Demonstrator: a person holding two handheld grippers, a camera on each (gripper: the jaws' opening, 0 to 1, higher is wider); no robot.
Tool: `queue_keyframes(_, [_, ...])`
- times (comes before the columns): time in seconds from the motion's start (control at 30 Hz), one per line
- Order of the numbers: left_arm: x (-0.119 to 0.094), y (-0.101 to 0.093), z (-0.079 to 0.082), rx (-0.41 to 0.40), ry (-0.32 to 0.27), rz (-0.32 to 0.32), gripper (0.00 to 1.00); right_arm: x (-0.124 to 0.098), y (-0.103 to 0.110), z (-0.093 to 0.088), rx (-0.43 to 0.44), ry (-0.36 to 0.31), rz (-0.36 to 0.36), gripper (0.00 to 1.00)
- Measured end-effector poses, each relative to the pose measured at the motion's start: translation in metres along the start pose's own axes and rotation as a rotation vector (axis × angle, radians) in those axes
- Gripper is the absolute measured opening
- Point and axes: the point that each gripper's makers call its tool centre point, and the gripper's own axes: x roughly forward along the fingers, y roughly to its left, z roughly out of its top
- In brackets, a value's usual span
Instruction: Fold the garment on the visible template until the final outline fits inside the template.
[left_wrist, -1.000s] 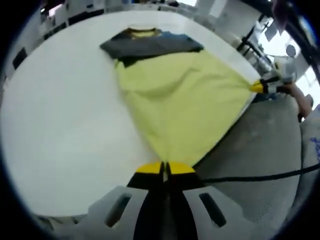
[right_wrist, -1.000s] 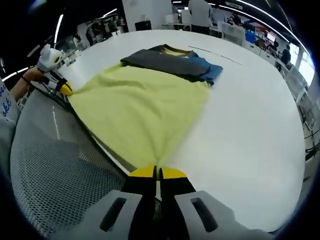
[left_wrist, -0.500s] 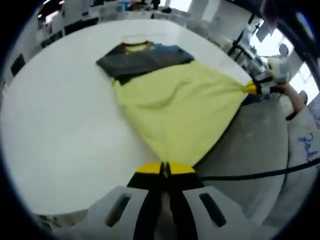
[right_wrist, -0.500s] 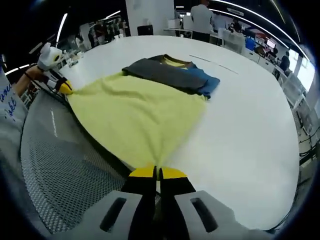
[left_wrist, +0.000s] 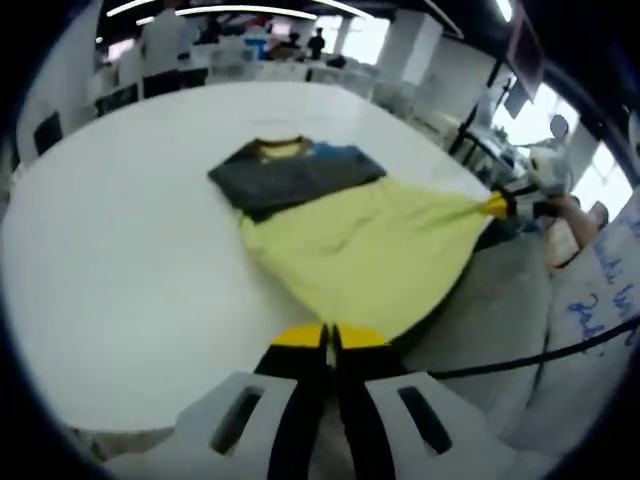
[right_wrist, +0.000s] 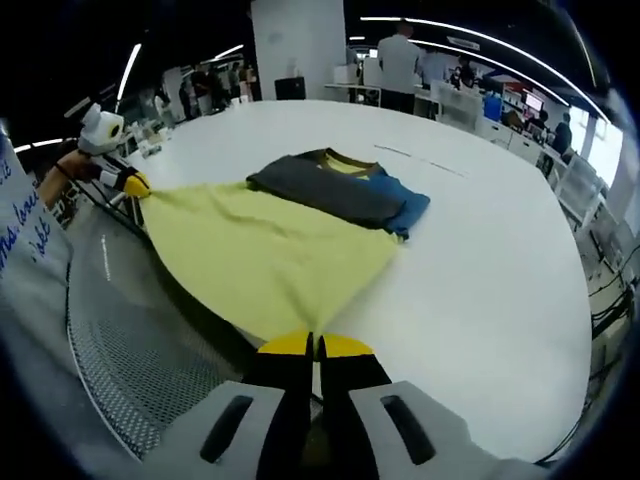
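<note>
Garment (left_wrist: 370, 255) half-folded on table (left_wrist: 120, 250): left gripper (left_wrist: 330, 338) and right gripper (right_wrist: 315, 346) each pinch a hem corner (final fold pending).

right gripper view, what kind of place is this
Probably a large open office or lab. Long ceiling strip lights, rows of desks with people standing behind, and a big white table where the yellow garment lies.

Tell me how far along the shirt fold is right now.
Done: the sleeves look folded in, giving a dark band at the collar end. In hand: the left gripper and right gripper each pinch a hem corner of the yellow shirt, lifted and stretched off the white table. Left: carrying the hem over toward the collar and checking the outline; I can't make out a template.
</note>
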Motion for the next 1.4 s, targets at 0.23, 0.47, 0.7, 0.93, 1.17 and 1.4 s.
queue_keyframes(0.23, [-0.02, -0.009, 0.025, 0.008, -0.101, -0.019, 0.0, -0.018, 0.001, 0.023, 0.03, -0.104, -0.003, 0.03])
queue_keyframes(0.47, [-0.038, -0.014, 0.035, 0.037, -0.143, 0.004, 0.0, -0.035, -0.002, 0.035, 0.058, -0.18, -0.002, 0.03])
queue_keyframes(0.7, [-0.058, -0.025, 0.05, 0.069, -0.21, 0.02, 0.0, -0.053, 0.001, 0.048, 0.075, -0.256, 0.003, 0.03])
queue_keyframes(0.93, [-0.078, -0.036, 0.063, 0.099, -0.265, 0.018, 0.0, -0.074, 0.002, 0.064, 0.053, -0.316, -0.009, 0.03])
queue_keyframes(1.17, [-0.1, -0.041, 0.074, 0.13, -0.307, 0.03, 0.0, -0.091, 0.008, 0.076, 0.03, -0.36, -0.012, 0.03])
queue_keyframes(1.4, [-0.119, -0.044, 0.091, 0.151, -0.374, 0.042, 0.0, -0.108, 0.004, 0.101, 0.029, -0.463, -0.047, 0.03])
